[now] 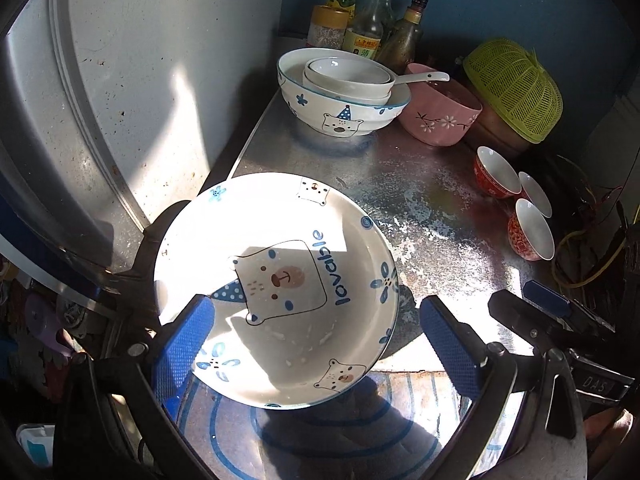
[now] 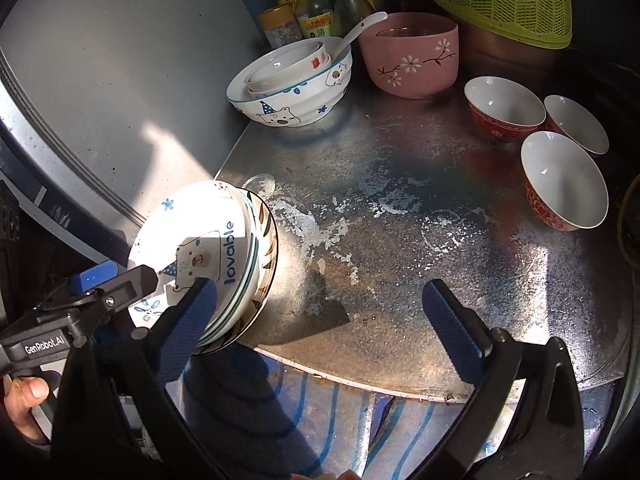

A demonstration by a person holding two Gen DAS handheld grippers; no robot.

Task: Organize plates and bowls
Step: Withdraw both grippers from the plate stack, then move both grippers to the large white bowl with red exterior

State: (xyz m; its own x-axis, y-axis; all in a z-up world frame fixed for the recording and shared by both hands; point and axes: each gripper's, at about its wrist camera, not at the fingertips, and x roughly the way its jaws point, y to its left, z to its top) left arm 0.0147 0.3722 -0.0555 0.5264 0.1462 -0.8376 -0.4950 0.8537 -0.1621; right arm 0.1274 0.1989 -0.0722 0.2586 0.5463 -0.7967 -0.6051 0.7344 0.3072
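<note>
Left gripper (image 1: 316, 344) wide open around bear plate (image 1: 276, 288), right gripper (image 2: 326, 320) open, empty, three red bowls (image 2: 564, 180) beyond its right finger

Bear plate (image 1: 276, 288) just ahead of the left gripper's pads (image 1: 182, 344): glazed ceramic, glossy, sun glaring off it. Pads are showing blue textured rubber, matt; gripper bodies (image 2: 104, 300) black matt plastic. Worktop (image 2: 400, 232) ahead of the right gripper (image 2: 330, 320): bare sheet metal, dull, scuffed, white blotches wearing through. Far ahead, bear bowl (image 1: 344, 108) and pink bowl (image 1: 440, 108) looking like smooth glossy glazed ceramic. Red bowls (image 2: 560, 176) right of the right gripper: glossy white inside. Green basket (image 1: 516, 88): perforated plastic. Bottles (image 1: 368, 24): clear glass or plastic, cannot tell which.
</note>
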